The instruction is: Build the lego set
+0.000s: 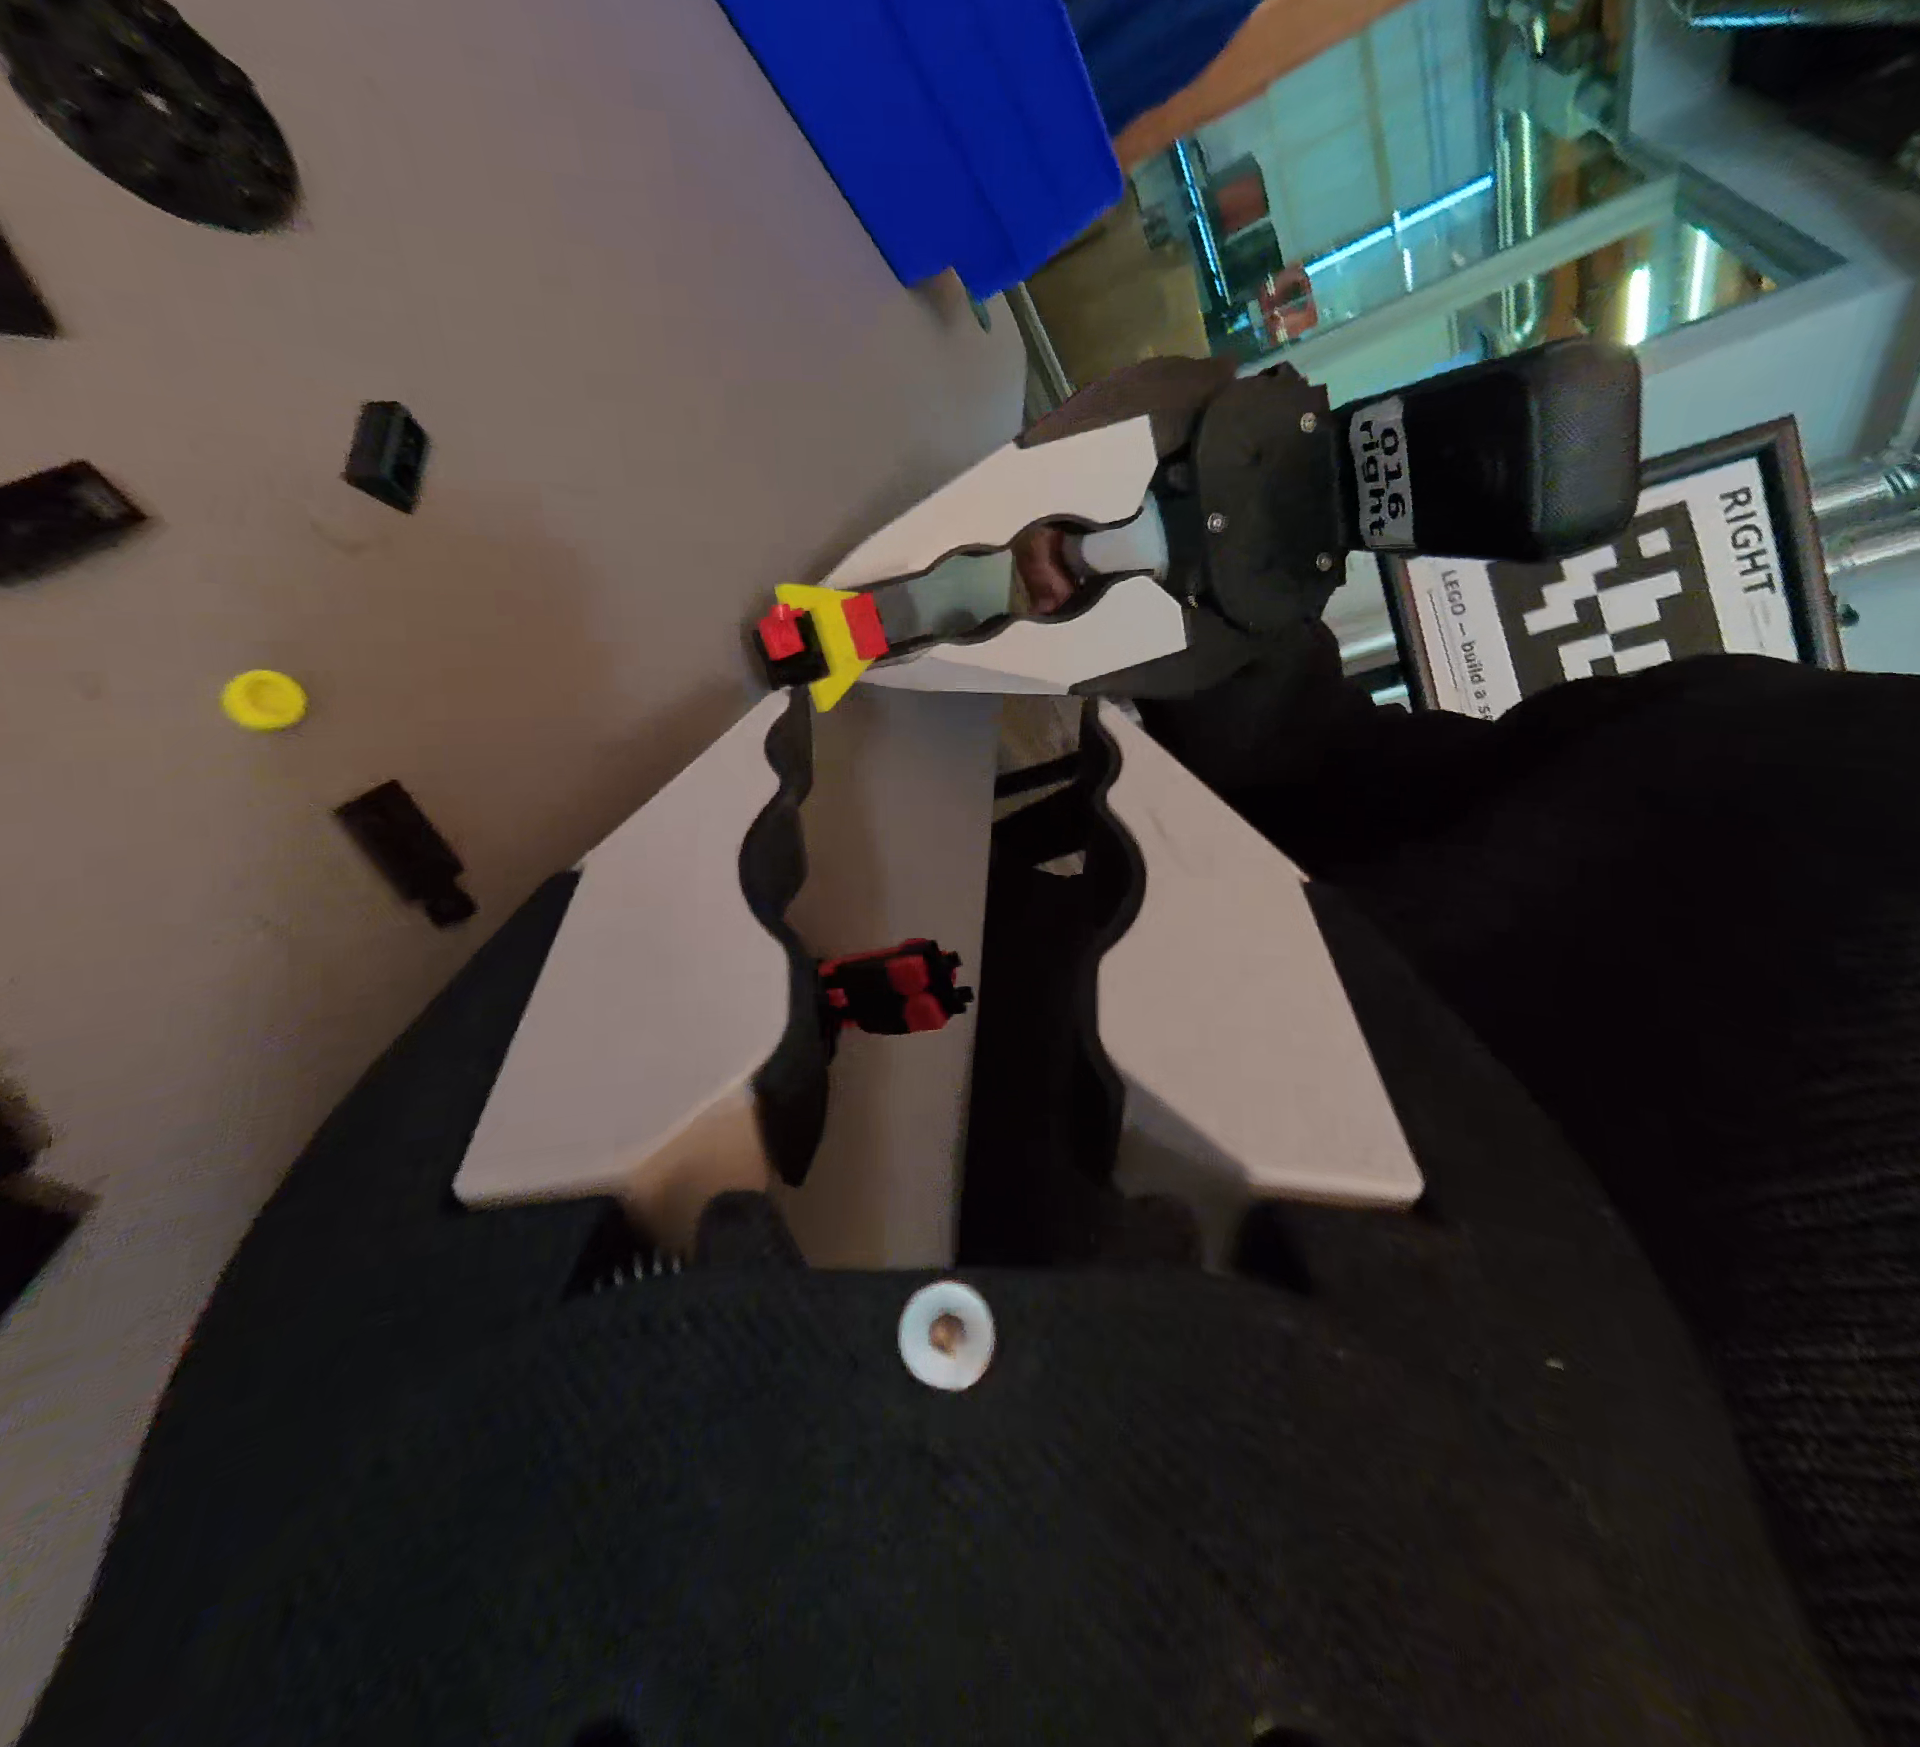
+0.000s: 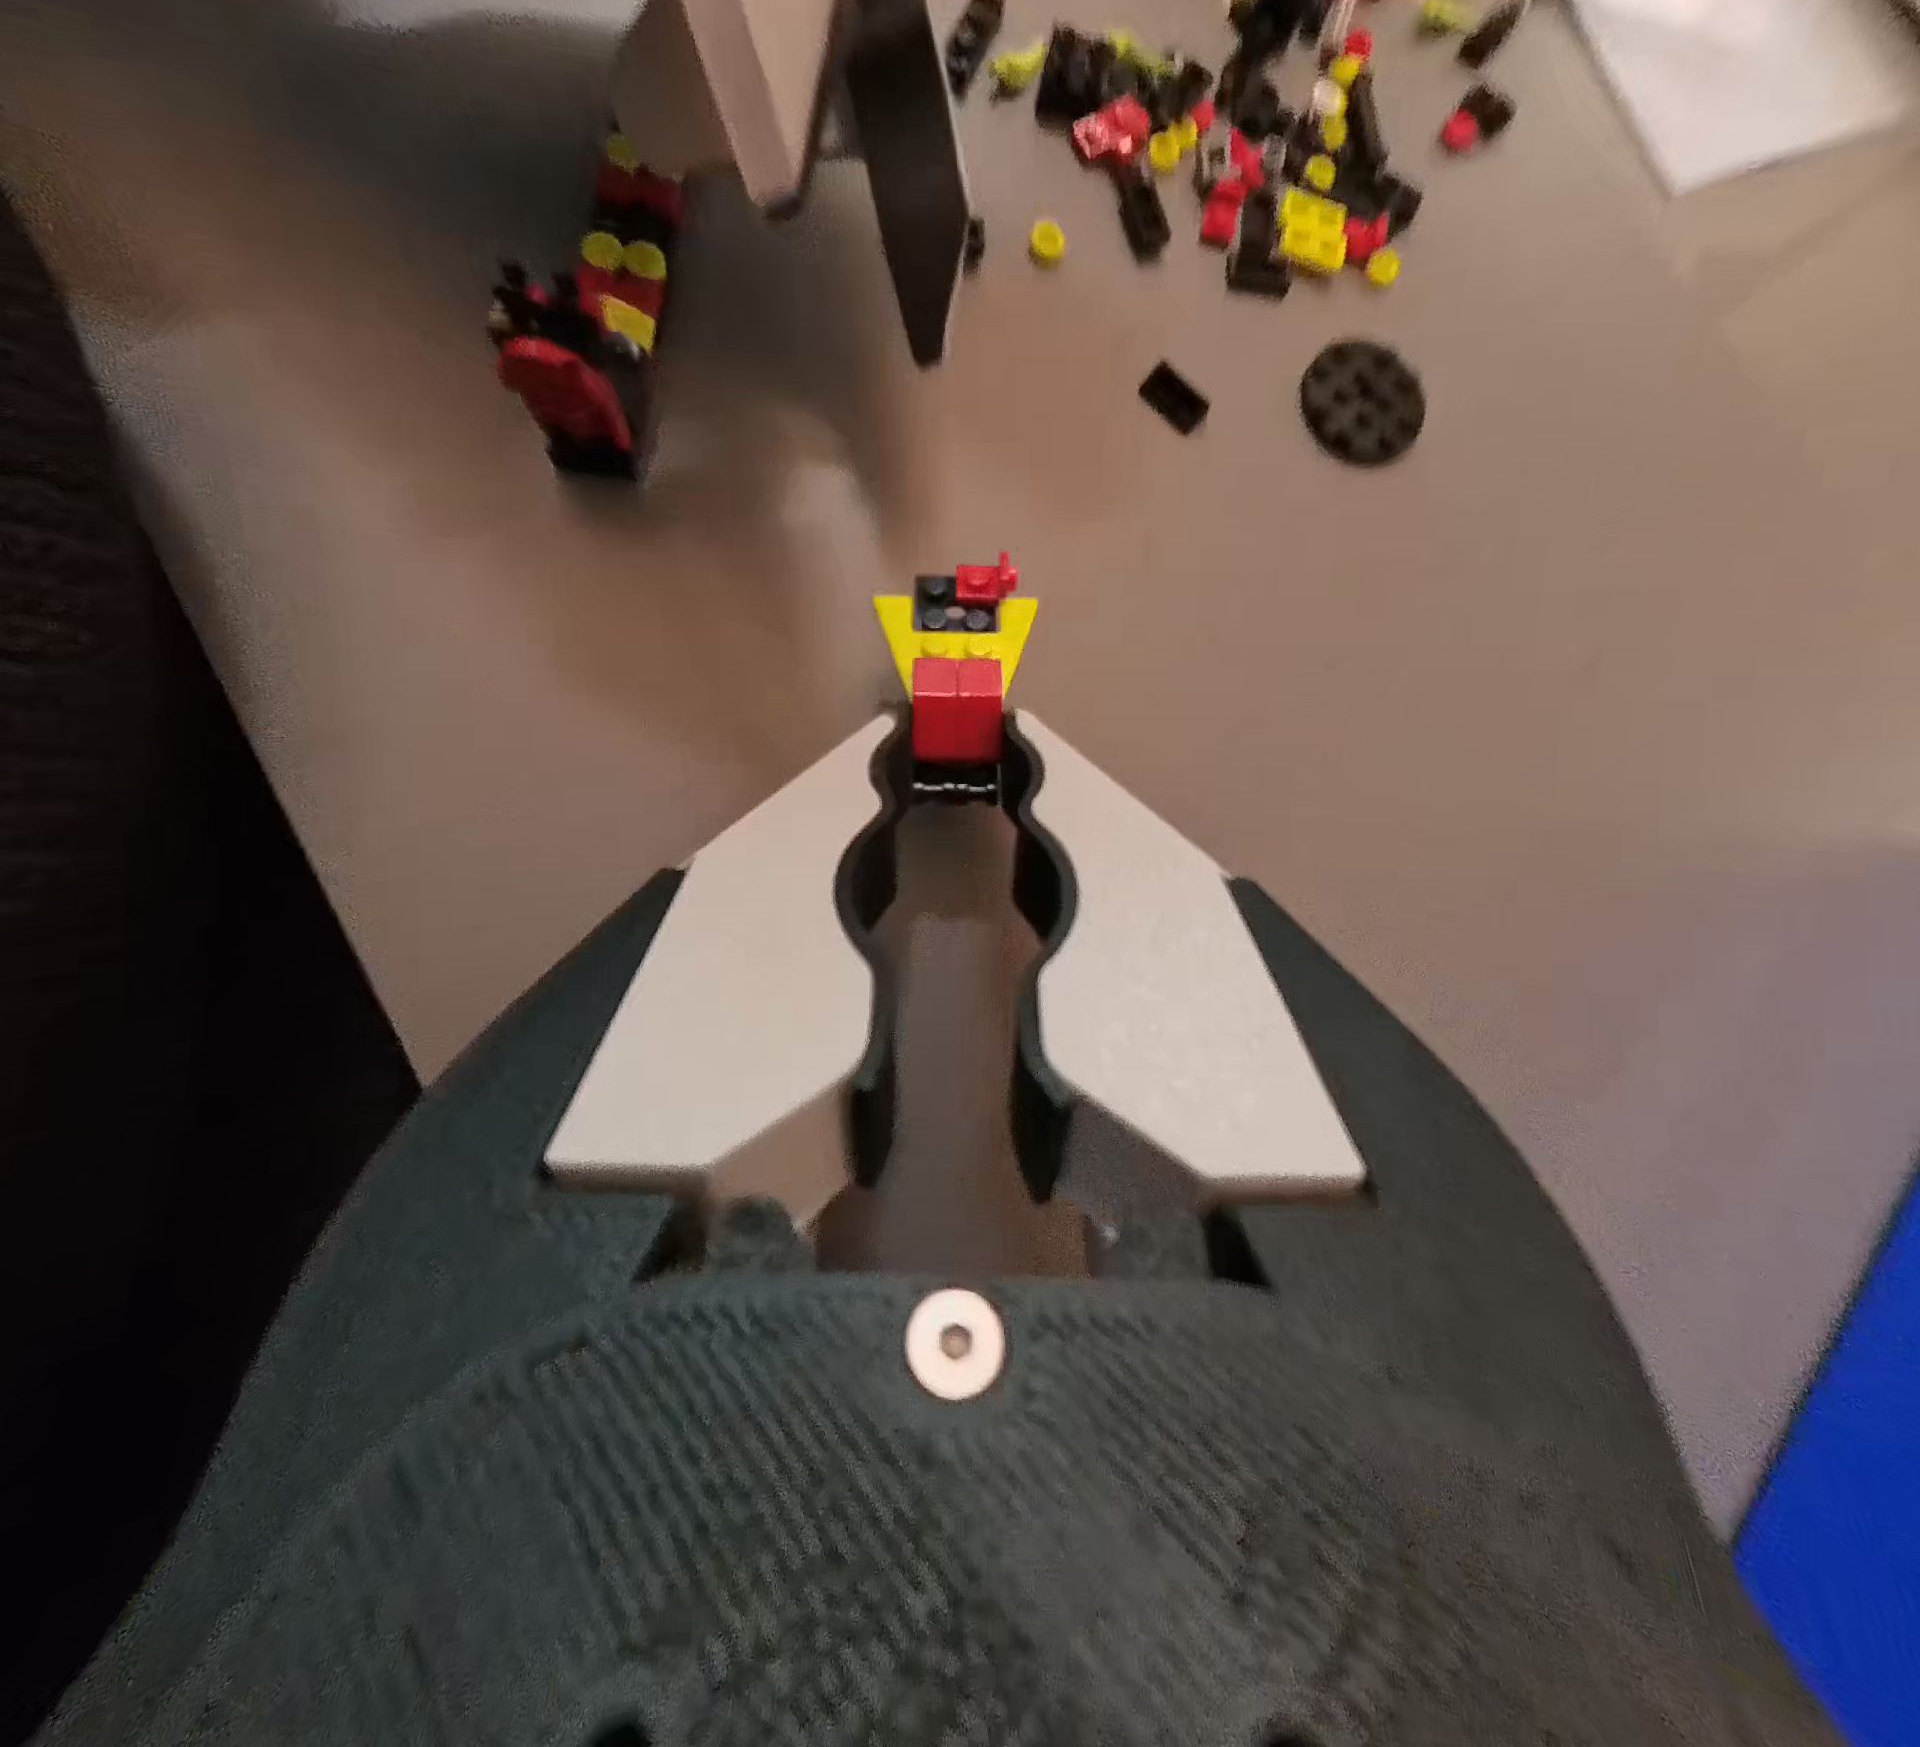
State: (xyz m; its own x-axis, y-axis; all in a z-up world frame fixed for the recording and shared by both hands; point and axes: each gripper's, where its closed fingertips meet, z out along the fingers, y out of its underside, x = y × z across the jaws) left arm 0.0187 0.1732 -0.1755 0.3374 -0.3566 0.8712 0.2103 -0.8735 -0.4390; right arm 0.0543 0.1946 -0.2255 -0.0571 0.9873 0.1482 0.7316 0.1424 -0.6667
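In the right wrist view my right gripper (image 2: 956, 733) is shut on a small assembly (image 2: 956, 658) of a yellow wedge plate, two red bricks and black and red bits, held above the table (image 2: 1455, 762). The left wrist view shows the same gripper (image 1: 862, 648) gripping the assembly (image 1: 826, 643). My left gripper (image 1: 940, 715) is open wide just beside it. A small red and black piece (image 1: 894, 985) sits between its fingers against one pad (image 1: 795, 1022); the other pad stands clear. The left gripper's fingers (image 2: 790, 35) also show in the right wrist view.
A partial red, yellow and black build (image 2: 592, 326) stands on the table. A pile of loose bricks (image 2: 1247, 97) lies beyond, with a black round plate (image 2: 1361, 401), a black brick (image 2: 1174, 396) and a yellow round piece (image 1: 263, 698). A blue bin (image 1: 914, 35) stands at the edge.
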